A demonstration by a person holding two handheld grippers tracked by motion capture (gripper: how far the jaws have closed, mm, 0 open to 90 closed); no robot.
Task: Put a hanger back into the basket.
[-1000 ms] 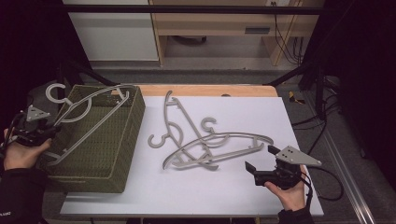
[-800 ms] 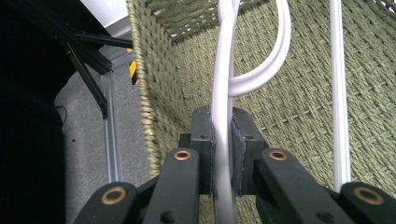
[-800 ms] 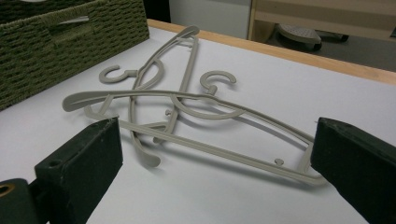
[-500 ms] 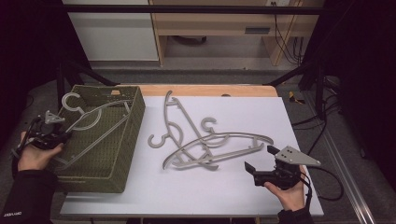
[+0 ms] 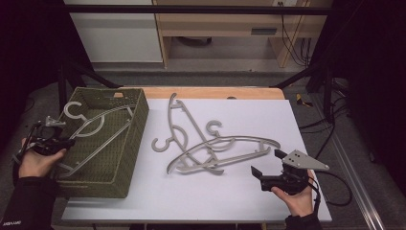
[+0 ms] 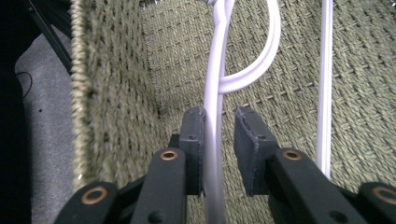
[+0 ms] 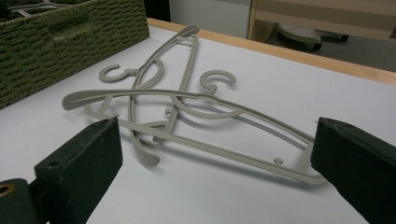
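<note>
Left gripper [image 5: 67, 142] loosely around a hanger [image 5: 98, 129] in the basket [image 5: 125, 158]; right gripper [image 5: 257, 178] wide open, empty.

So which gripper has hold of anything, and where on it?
The left gripper has a hanger bar between open jaws, not clamped; the right gripper holds nothing.

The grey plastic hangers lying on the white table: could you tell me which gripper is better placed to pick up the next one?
Right. The right gripper is open beside the grey plastic hangers, while the left gripper is at the green woven basket, around another hanger.
</note>
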